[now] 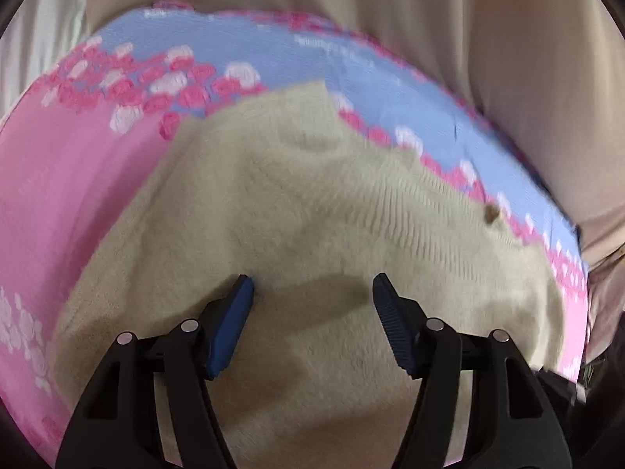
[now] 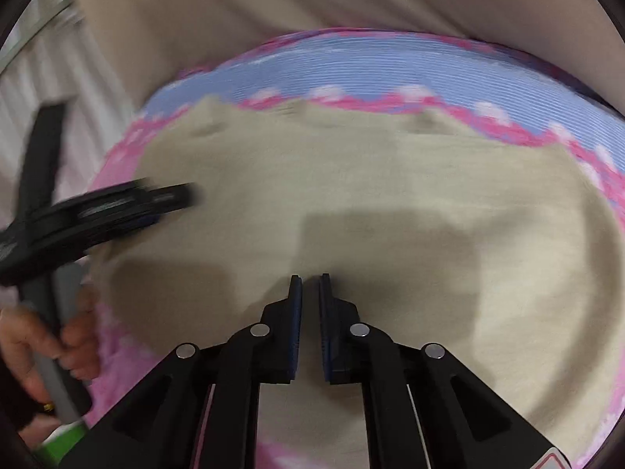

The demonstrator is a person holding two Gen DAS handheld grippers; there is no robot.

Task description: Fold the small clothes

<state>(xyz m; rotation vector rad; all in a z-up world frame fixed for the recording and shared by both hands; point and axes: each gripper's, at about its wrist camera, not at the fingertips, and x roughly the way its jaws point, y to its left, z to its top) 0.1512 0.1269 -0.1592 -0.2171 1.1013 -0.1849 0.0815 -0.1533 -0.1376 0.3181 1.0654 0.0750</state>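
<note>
Two grippers over a beige knit garment (image 1: 312, 203)

The left gripper (image 1: 312, 293) is hovering spread wide; the right gripper (image 2: 310, 289) is hanging nearly closed, grasping nothing, above the pink-and-blue blanket (image 1: 70, 179).

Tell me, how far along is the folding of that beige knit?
Looks early. The beige knit garment lies spread on the pink and blue cloth, with no clear fold visible. Nothing is in hand: the left gripper hovers with jaws wide open, the right gripper with jaws nearly shut on nothing. Gripping an edge and folding remain.

Pink-blue floral blanket (image 1: 50, 195) underneath; beige curtain (image 1: 390, 11) behind.
</note>
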